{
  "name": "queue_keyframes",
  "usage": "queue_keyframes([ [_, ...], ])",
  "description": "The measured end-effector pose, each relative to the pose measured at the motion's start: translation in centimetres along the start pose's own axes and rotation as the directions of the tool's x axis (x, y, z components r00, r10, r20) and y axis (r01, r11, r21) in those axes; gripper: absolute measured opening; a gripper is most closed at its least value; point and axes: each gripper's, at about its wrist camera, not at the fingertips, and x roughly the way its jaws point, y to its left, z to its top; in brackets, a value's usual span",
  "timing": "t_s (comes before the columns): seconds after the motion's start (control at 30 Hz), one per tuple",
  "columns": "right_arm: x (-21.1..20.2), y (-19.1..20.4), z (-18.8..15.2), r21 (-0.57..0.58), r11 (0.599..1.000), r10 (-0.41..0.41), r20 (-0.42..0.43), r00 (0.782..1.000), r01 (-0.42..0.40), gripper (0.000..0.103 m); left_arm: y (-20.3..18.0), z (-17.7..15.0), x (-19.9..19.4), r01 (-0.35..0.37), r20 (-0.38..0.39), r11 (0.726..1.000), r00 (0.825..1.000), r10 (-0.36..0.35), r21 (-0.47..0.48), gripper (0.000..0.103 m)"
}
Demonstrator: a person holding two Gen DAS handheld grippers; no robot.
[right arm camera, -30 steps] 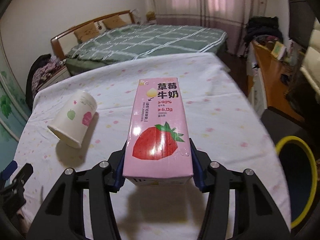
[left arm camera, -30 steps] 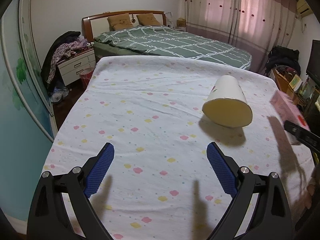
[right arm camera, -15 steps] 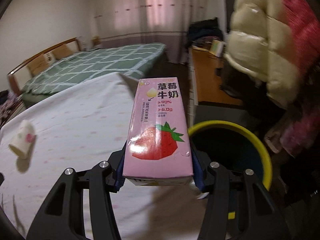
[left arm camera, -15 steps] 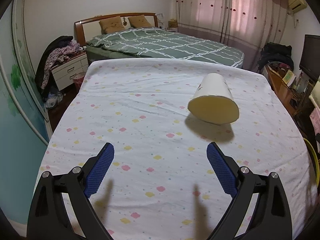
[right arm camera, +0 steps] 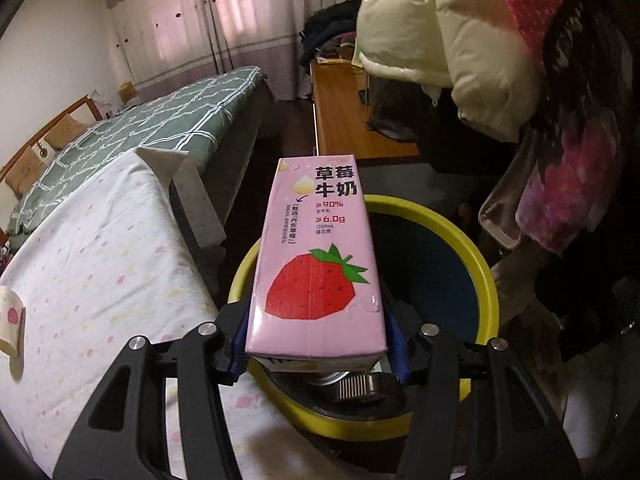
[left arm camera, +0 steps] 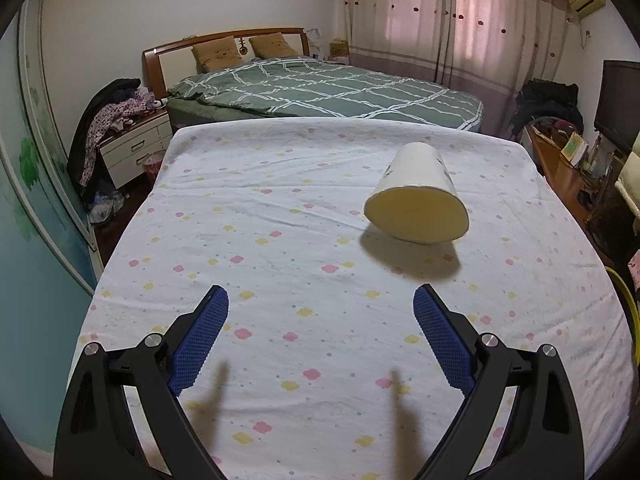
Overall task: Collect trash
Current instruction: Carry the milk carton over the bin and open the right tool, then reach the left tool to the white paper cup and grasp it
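step: I had the right gripper [right arm camera: 316, 344] clamped on the milk carton [right arm camera: 316, 256], above the yellow-rimmed bin [right arm camera: 486, 276] off the table's right edge.
left gripper [left arm camera: 320, 334]: wide, empty.
paper cup [left arm camera: 418, 204]: on its side, table's far right.
next: let go over the bin, I judged.

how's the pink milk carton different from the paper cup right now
The milk carton is a pink box with a strawberry picture; the paper cup is a white, tapered round shape. The carton is clamped in the right gripper above the yellow-rimmed bin; the cup lies on its side on the flowered sheet, ahead of the open left gripper. Both are drink containers to collect.
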Motion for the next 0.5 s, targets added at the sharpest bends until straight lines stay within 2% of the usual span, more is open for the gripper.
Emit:
queue_keyframes([
  [0.13, 0.0, -0.3, -0.1, 0.017, 1.000, -0.011, 0.003, 1.000, 0.011, 0.052, -0.2, 0.0, -0.1, -0.001, 0.001, 1.000, 1.000, 0.001, 0.009, 0.092],
  [0.27, -0.5, 0.1, -0.2, 0.021, 1.000, -0.017, 0.012, 1.000, 0.017, 0.058, -0.4, 0.0, -0.1, -0.001, 0.001, 1.000, 1.000, 0.001, 0.016, 0.092],
  [0.5, -1.4, 1.0, -0.3, -0.019, 0.999, -0.030, 0.056, 0.998, 0.031, 0.061, -1.3, 0.0, 0.1, 0.002, -0.012, 0.999, 1.000, -0.002, 0.047, 0.092],
])
